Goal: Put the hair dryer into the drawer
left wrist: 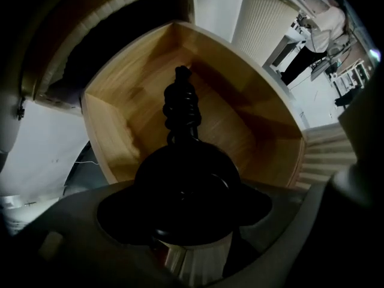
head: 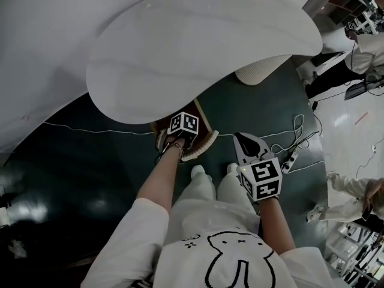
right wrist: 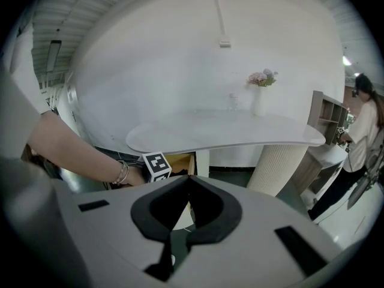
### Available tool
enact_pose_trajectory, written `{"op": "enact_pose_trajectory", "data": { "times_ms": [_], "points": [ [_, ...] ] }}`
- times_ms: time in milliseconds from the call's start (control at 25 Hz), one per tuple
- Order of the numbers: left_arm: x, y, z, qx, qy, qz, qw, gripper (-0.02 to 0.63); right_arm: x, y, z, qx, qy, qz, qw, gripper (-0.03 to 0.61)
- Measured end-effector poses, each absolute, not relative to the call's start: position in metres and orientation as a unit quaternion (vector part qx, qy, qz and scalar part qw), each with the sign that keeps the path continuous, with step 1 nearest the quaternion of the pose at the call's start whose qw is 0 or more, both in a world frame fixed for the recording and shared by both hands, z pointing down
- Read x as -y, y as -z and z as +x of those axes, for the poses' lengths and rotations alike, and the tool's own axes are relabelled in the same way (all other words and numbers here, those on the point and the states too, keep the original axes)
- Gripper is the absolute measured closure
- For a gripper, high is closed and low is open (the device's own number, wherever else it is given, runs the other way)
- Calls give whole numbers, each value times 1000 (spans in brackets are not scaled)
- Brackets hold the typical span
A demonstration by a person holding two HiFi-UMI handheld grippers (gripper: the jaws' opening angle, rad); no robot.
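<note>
Standing open under the white desk (head: 204, 47), a wooden drawer (left wrist: 120, 119) is being looked into from the left gripper view. Its pale walls and bare bottom are being shown, and the only thing reaching into it is the coiled black cord (left wrist: 180, 110) of the hair dryer (left wrist: 186, 191). Whether the cord is touching the drawer's bottom cannot be told.

The hair dryer is being held by the left hand-held gripper (head: 181, 131), whose jaws are being kept clamped on the dark rounded body. That body is being carried just in front of the drawer's near edge and over its opening, with the cord trailing away from the jaws towards the back wall. A pale, shiny part of the hair dryer is being shown below the black body, between the grey jaws.

In the head view, the left hand-held gripper is being held at the mouth of the drawer, just under the desk's curved edge. The right hand-held gripper (right wrist: 188, 182) is being held well apart from it, lower and beside the person's legs, over the dark floor (head: 90, 161). Its jaws are being kept together at the tips, with nothing gripped between them.

On the desk, a vase of flowers (right wrist: 261, 80) is being seen, and the top is being carried by a ribbed white pedestal (right wrist: 276, 167).
</note>
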State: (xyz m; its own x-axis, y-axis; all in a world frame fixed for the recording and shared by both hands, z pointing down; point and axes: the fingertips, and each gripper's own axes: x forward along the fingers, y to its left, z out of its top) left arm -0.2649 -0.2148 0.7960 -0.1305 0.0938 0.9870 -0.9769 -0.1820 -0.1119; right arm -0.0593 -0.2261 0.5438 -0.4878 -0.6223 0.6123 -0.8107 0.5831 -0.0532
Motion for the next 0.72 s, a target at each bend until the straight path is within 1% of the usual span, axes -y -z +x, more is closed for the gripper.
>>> {"op": "enact_pose_trajectory", "data": {
  "times_ms": [80,240,400,720],
  "points": [
    [213,-797,-265,448,-610,480,444,252,225,-544,-59,845,-171,423,278,577],
    [217,-795,-267,436,-645,480,404,252,225,-542,-58,843,-173,428,278,577],
    [221,-791,-268,442,-657,481,376,252,227,-538,-54,841,-172,433,274,577],
    [226,-770,-263,470,-640,498,349,252,229,-521,-43,850,-160,428,262,577]
  ]
}}
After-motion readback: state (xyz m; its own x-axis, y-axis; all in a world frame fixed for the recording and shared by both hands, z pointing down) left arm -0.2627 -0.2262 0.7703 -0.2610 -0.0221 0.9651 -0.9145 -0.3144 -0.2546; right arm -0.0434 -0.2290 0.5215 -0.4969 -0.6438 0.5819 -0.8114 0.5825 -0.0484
